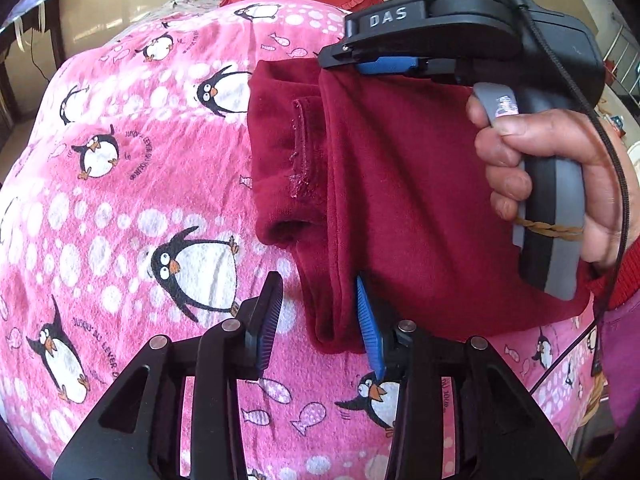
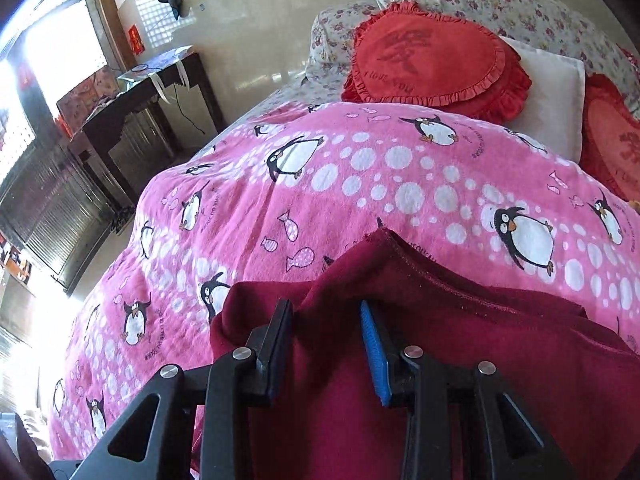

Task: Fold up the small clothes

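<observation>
Surface: pink penguin-print blanket (image 1: 132, 184) spread over a bed, with white dots and small fish in the pattern.
Background: two red heart-shaped cushions, the nearer one (image 2: 436, 64) leaning on floral pillows (image 2: 520, 4); a dark wooden side table (image 2: 132, 120) stands by the wall to the left of the bed.
Garment: dark red fleece garment (image 1: 400, 200) lies on the blanket, partly folded, one layer lifted over another; a stitched seam shows on the lower layer.
Left gripper (image 1: 320, 320): fingers stand partly apart at the garment's near corner; the blue-padded finger (image 1: 370, 332) touches the fabric edge, the black one is clear of it, over the blanket. Nothing is pinched.
Right gripper (image 2: 326, 352): held by the person's hand (image 1: 552, 184) on its grey handle; in the left wrist view its jaws pinch the garment's raised far edge, and in its own view a ridge of fabric sits between the partly closed fingers.
</observation>
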Motion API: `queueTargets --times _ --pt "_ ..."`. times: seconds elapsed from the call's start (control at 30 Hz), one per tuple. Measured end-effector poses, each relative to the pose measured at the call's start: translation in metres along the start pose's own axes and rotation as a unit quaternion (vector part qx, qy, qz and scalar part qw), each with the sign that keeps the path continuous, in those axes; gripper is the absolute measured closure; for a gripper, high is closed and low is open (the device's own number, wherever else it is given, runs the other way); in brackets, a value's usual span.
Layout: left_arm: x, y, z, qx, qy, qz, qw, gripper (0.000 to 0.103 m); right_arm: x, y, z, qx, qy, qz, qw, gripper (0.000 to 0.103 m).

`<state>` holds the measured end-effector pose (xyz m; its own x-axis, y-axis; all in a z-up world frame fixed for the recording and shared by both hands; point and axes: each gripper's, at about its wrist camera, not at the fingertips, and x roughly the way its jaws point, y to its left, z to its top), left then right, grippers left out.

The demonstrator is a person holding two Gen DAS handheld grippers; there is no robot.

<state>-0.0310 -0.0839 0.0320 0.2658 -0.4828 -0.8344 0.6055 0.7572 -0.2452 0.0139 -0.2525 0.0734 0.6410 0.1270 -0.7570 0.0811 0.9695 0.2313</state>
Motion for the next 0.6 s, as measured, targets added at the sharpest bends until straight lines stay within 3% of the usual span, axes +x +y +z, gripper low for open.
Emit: queueTargets --times 0.23,0.37,0.43,0.5,0.6 --pt "-0.005 0.006 -0.004 -0.009 -0.008 -0.001 0.9999 0.066 -0.026 -0.006 -0.001 0.01 -0.016 0.015 1.0 0.069" --pt "-0.01 0.006 -0.009 -0.014 -0.011 -0.003 0.9998 0.066 -0.008 -0.01 -0.007 0.014 0.02 0.008 1.0 0.068" --pt "-0.018 0.009 -0.012 -0.018 -0.02 -0.006 0.9996 0.058 -0.013 -0.008 -0.005 0.021 0.019 0.017 0.999 0.058" --pt "-0.023 0.016 -0.013 -0.034 -0.03 -0.012 0.9989 0.049 -0.017 -0.004 -0.003 0.034 0.024 0.034 0.999 0.036" --pt "-0.024 0.026 -0.014 -0.059 -0.027 -0.021 0.9977 0.048 -0.016 0.014 -0.001 0.015 0.03 0.033 0.999 0.029"
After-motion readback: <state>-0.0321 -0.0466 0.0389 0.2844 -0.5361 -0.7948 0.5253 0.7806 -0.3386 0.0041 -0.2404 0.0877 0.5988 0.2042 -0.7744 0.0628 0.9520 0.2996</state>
